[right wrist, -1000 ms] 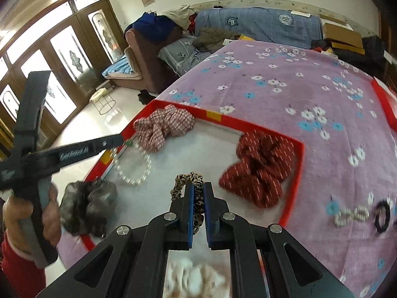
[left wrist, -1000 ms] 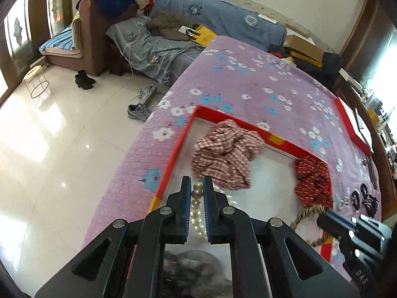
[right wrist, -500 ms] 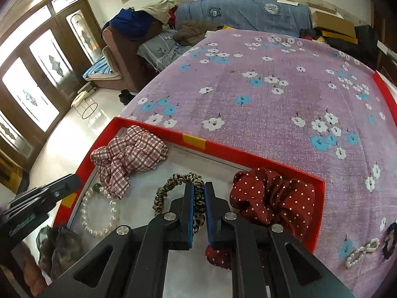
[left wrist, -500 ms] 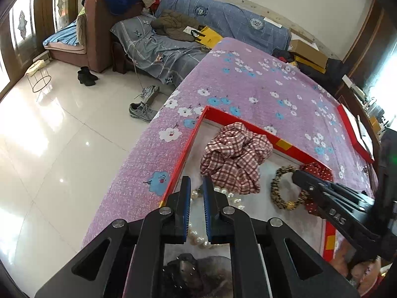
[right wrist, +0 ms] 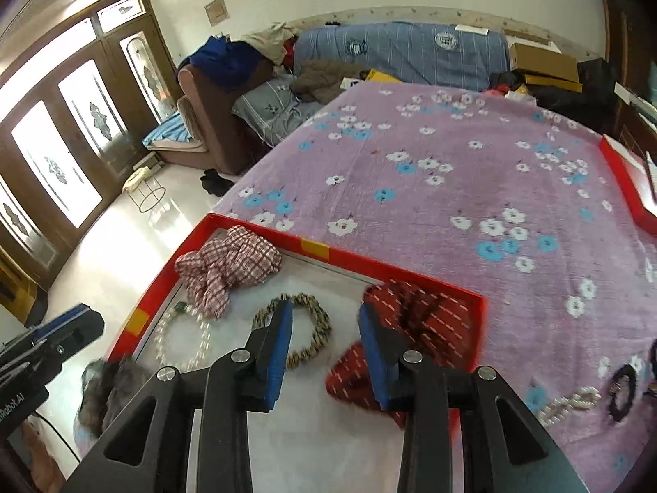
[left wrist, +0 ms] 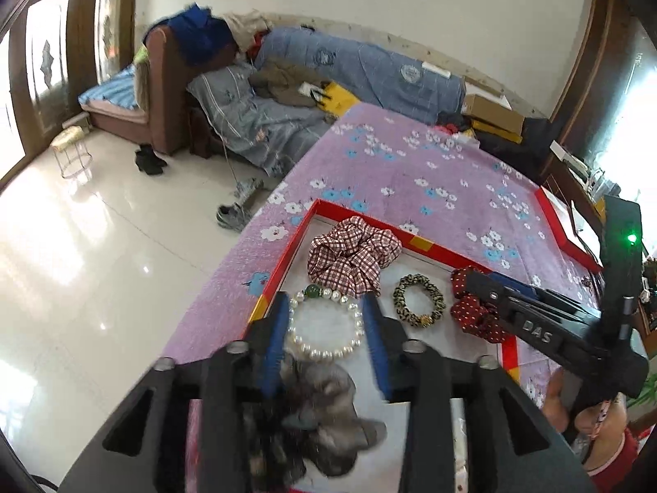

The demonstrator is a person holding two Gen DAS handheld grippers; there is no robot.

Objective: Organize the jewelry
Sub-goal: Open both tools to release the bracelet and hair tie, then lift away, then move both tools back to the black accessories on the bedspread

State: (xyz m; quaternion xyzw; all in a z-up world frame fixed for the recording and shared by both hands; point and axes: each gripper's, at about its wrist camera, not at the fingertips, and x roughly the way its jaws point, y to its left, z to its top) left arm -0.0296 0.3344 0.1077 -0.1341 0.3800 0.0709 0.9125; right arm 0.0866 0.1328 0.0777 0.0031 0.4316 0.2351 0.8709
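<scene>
A red-rimmed tray with a white floor sits on the purple floral cloth. Inside lie a plaid scrunchie, a pearl bracelet, a leopard hair tie, a red dotted scrunchie and a grey furry scrunchie. My left gripper hangs over the bracelet, jaws opening, pads clear of the pearls. My right gripper hovers by the leopard tie, jaws opening, nothing pressed between them.
A pearl bow clip and a black ring tie lie on the cloth right of the tray. A second red tray sits at the far right. The table's left edge drops to a glossy floor. A cluttered sofa stands behind.
Both grippers went from shut to parted. The left has let go of the pearl bracelet, the right of the leopard tie; both pieces now lie flat in the tray. The left gripper drew back and up.
</scene>
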